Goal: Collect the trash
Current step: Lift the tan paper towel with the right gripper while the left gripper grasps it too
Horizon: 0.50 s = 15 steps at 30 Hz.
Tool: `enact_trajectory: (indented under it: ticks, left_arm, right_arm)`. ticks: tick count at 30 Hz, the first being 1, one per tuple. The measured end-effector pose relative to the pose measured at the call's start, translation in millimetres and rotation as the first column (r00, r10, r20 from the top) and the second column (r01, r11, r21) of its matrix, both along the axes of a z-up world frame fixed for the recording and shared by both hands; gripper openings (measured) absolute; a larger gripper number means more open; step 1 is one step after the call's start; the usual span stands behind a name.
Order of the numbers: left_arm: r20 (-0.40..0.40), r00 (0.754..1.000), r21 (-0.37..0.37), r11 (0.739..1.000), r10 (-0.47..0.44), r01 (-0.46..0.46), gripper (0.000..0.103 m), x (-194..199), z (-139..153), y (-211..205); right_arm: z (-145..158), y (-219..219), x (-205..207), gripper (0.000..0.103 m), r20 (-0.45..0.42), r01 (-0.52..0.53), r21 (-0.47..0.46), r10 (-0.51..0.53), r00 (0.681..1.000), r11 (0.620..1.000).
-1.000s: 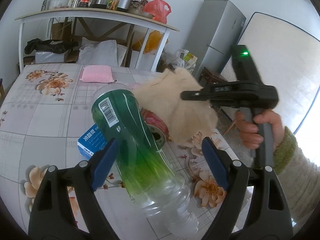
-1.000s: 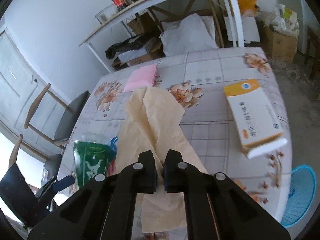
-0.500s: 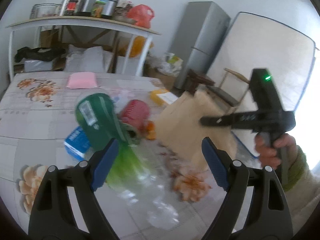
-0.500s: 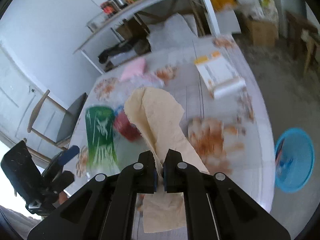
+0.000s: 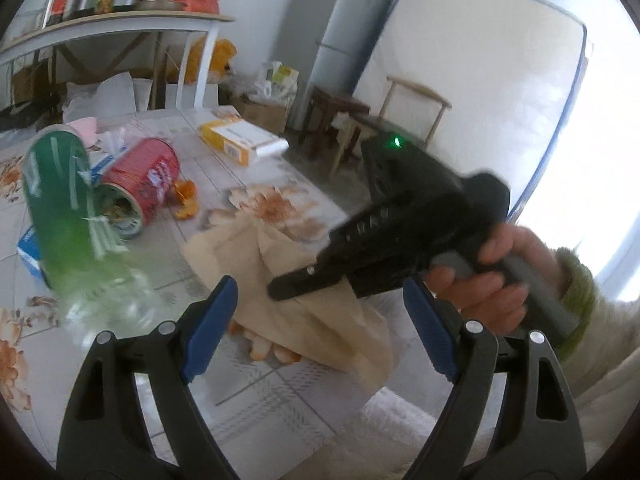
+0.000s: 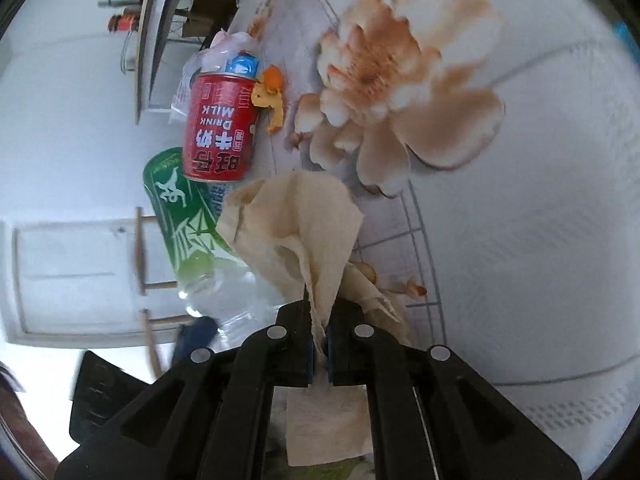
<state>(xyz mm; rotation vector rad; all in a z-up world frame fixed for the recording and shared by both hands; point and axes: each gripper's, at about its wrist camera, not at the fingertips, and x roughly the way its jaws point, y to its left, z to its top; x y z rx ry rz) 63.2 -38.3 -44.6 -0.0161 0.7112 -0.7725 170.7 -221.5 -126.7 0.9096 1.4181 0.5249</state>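
Two grippers noted: right gripper clamped on the paper napkin, left gripper wide and empty; advise firm pinch, napkin lifted clear of the bottle.

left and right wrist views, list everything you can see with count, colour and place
paper napkin: 1, beige, pinched in right claw above table
plastic bottle: 1, green label, on its side at table's left
milk can: 1, red, on its side beside the bottle
orange peel: a few scraps, orange, next to can
carton: 1, yellow and white, far table edge
table: 1, white floral cloth
fridge: 1, grey, back wall
left claw: 1, black with blue pads, open
right claw: 1, black, shut on napkin
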Motion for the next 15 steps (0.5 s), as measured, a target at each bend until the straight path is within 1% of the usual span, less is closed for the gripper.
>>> enact_trajectory:
  ticks: [2, 4, 6, 7, 8, 9, 10, 11, 12, 13, 15]
  left_arm:
    - [0.012, 1.0, 0.067, 0.998, 0.009, -0.01, 0.08, 1.8, -7.6, -12.5]
    - [0.019, 1.0, 0.116, 0.993, 0.016, -0.018, 0.079, 2.9, -13.4, -21.4]
    - [0.031, 0.999, 0.184, 0.983, 0.021, -0.026, 0.074, 4.9, -20.3, -33.4]
    - [0.028, 0.999, 0.203, 0.979, 0.023, -0.028, 0.071, 6.5, -22.5, -35.2]
    - [0.011, 1.0, 0.218, 0.976, 0.024, -0.026, 0.065, 9.1, -26.2, -37.3]
    - [-0.018, 0.999, 0.225, 0.974, 0.026, -0.021, 0.057, 12.3, -30.1, -38.7]
    - [-0.041, 0.999, 0.226, 0.974, 0.033, -0.023, 0.054, 13.3, -32.1, -37.0]
    - [-0.063, 0.997, 0.224, 0.974, 0.044, -0.029, 0.048, 14.7, -34.8, -35.9]
    - [-0.065, 0.996, 0.215, 0.976, 0.054, -0.039, 0.042, 16.6, -34.8, -33.9]
    - [-0.077, 0.995, 0.21, 0.977, 0.057, -0.04, 0.041, 18.3, -35.0, -32.4]
    - [-0.083, 0.994, 0.209, 0.977, 0.071, -0.052, 0.029, 20.1, -35.0, -29.2]
  right_arm:
    - [-4.4, -1.9, 2.0, 0.004, -0.021, -0.002, 0.029, 0.003, 1.0, 1.0]
    - [-7.0, -2.5, 2.9, 0.004, -0.028, -0.009, 0.043, 0.011, 1.0, 0.999]
    - [-8.6, -3.4, 4.5, 0.004, -0.029, -0.019, 0.047, 0.021, 0.999, 0.999]
    - [-8.6, -3.5, 4.3, 0.004, -0.028, -0.026, 0.046, 0.027, 0.999, 0.999]
    - [-7.8, -3.0, 5.5, 0.004, -0.025, -0.034, 0.043, 0.035, 0.999, 0.999]
    - [-7.0, -2.3, 6.5, 0.006, -0.019, -0.042, 0.041, 0.043, 0.999, 0.998]
    - [-5.3, -1.8, 5.0, 0.006, -0.017, -0.047, 0.041, 0.048, 0.999, 0.998]
    - [-3.7, -2.4, 5.4, 0.006, -0.014, -0.053, 0.038, 0.054, 0.998, 0.998]
    - [-2.7, -4.0, 5.1, 0.007, -0.009, -0.057, 0.034, 0.058, 0.998, 0.998]
    - [-0.8, -6.6, 5.4, 0.009, -0.003, -0.061, 0.026, 0.061, 0.998, 0.998]
    - [7.0, -12.3, 8.3, 0.021, 0.023, -0.058, 0.002, 0.058, 0.998, 0.998]
